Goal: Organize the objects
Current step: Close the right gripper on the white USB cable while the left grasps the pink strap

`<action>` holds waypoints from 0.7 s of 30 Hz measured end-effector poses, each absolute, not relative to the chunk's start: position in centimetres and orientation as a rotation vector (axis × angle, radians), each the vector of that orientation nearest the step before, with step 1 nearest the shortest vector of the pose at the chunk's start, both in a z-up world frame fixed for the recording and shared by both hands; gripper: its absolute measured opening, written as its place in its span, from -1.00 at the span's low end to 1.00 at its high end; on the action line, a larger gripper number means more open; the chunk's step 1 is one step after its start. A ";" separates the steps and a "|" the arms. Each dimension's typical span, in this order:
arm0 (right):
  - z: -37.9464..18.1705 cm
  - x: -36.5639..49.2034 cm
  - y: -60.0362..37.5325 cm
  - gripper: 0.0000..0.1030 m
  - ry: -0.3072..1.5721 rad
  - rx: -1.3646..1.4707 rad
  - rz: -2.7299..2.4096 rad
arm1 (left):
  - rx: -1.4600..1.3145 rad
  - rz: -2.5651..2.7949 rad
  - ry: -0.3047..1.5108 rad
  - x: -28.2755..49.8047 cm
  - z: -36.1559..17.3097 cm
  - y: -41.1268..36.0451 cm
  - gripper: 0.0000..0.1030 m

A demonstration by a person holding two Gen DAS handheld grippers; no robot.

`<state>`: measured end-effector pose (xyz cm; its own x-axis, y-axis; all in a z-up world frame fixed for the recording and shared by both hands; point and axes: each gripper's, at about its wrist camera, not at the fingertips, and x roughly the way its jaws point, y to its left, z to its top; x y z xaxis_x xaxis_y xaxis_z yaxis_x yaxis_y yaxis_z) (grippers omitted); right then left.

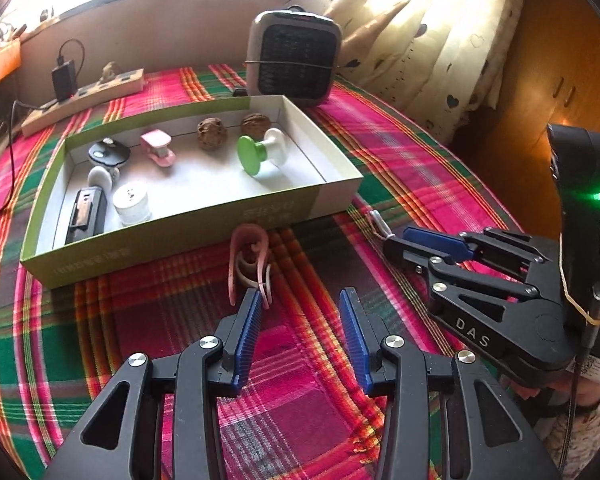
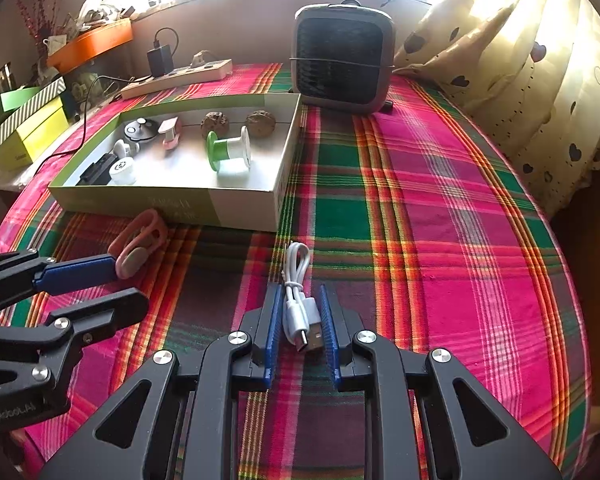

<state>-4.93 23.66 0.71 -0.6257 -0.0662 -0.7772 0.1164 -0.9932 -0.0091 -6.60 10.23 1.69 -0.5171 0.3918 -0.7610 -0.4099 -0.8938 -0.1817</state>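
Note:
A shallow green and white box point(image 1: 188, 236) point(image 2: 240, 206) on the plaid cloth holds several small items: two walnuts point(image 1: 212, 133), a green and white spool point(image 1: 260, 152) point(image 2: 230, 152), a pink clip, a white cap, black pieces. A pink strap point(image 1: 248, 260) point(image 2: 140, 242) lies in front of the box. My left gripper point(image 1: 300, 304) is open just behind the strap, empty. My right gripper point(image 2: 300, 300) has its jaws close around a coiled white USB cable point(image 2: 298, 300) on the cloth; it also shows in the left wrist view point(image 1: 404, 246).
A small fan heater point(image 1: 294, 56) point(image 2: 342, 58) stands behind the box. A power strip point(image 1: 84, 100) point(image 2: 178, 76) with a charger lies at the back left. Curtains point(image 2: 520, 60) hang on the right. Boxes point(image 2: 28, 128) sit off the table's left.

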 end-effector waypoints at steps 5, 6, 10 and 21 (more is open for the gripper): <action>0.7 -5.0 23.7 -0.60 0.087 1.305 -2.736 | -1.175 2.445 0.063 -6.2 2.3 9.8 -0.25; 0.7 -5.0 23.7 -0.60 0.086 1.304 -2.733 | -1.175 2.457 0.068 -6.3 2.3 9.6 -0.25; 0.7 -4.9 23.8 -0.60 0.084 1.300 -2.724 | -1.193 2.495 0.061 -6.9 2.3 8.9 -0.25; 0.7 -5.0 23.7 -0.61 0.088 1.294 -2.709 | -1.256 2.487 0.053 -9.2 1.0 9.3 -0.25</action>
